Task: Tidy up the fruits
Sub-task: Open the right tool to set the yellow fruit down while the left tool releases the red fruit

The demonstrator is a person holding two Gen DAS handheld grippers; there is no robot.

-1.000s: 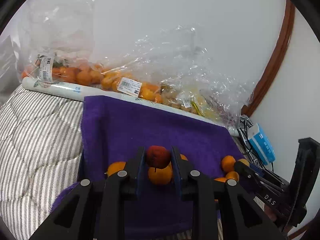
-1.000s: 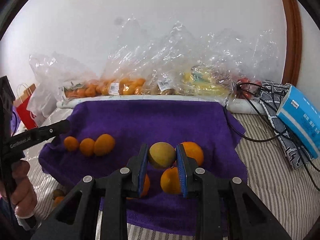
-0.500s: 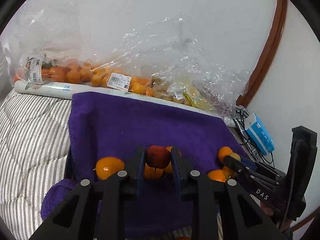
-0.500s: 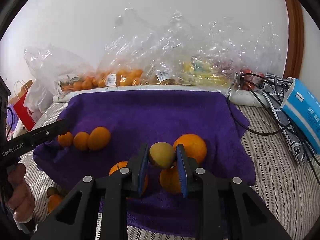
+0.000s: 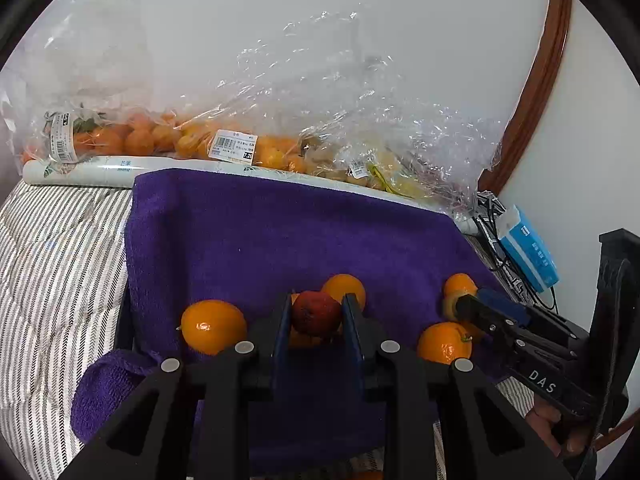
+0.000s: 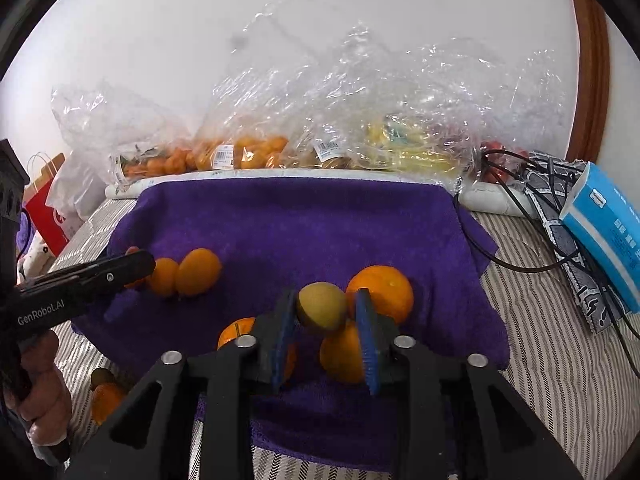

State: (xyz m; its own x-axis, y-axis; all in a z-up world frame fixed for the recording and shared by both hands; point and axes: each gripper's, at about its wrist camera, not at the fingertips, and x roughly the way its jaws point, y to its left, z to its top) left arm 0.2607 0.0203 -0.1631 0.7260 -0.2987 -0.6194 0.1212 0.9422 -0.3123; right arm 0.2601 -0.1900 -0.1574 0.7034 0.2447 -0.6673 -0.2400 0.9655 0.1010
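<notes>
Red fruit [image 5: 316, 313] in left tongs [image 5: 316, 322]; yellow fruit [image 6: 321, 307] tilted in right tongs [image 6: 325, 330].

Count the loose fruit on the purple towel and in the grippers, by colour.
Orange fruits, on purple towel: 6
Red fruit, in left gripper: 1
Yellow-green fruit, between right gripper fingers: 1
Total: 8

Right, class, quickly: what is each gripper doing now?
Left gripper: closed on the red fruit.
Right gripper: closed on the yellow-green fruit.
</notes>
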